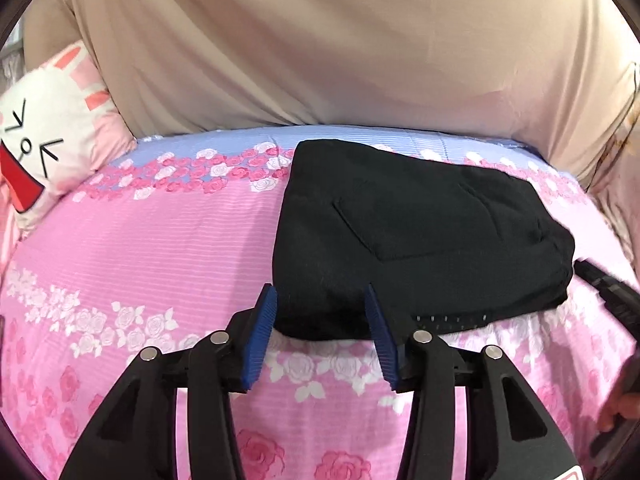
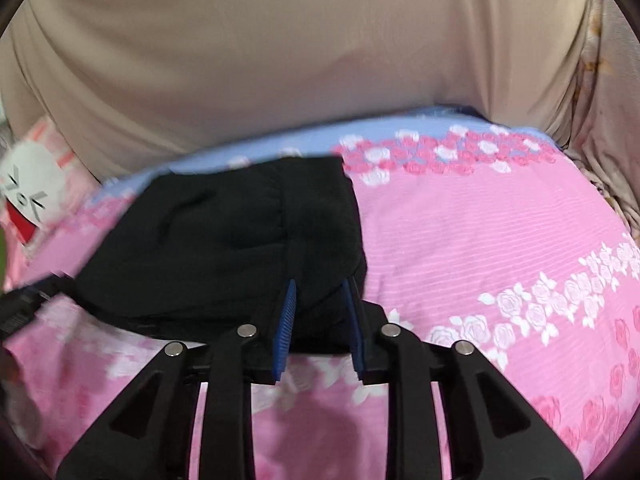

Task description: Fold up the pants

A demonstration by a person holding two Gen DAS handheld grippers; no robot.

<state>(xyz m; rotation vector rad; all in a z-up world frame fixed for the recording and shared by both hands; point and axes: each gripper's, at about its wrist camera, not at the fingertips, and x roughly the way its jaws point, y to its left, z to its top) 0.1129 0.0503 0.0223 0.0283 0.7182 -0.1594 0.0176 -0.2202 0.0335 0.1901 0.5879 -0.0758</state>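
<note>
The black pants (image 1: 420,240) lie folded into a thick rectangle on the pink rose-print bedsheet (image 1: 160,248), a back pocket facing up. My left gripper (image 1: 320,310) is open at the pants' near left corner; its blue pads stand wide apart and clear of the cloth. In the right wrist view the pants (image 2: 224,248) lie to the left and centre. My right gripper (image 2: 321,300) straddles their near right corner with jaws narrowly apart, black fabric between the pads, no clear pinch. The other gripper (image 2: 24,308) shows blurred at the left edge.
A beige cloth-covered backdrop (image 1: 320,40) rises behind the bed. A white and pink bunny-face pillow (image 1: 44,148) lies at the far left. Bare sheet (image 2: 500,240) spreads to the right of the pants. A hand (image 1: 624,400) shows at the right edge.
</note>
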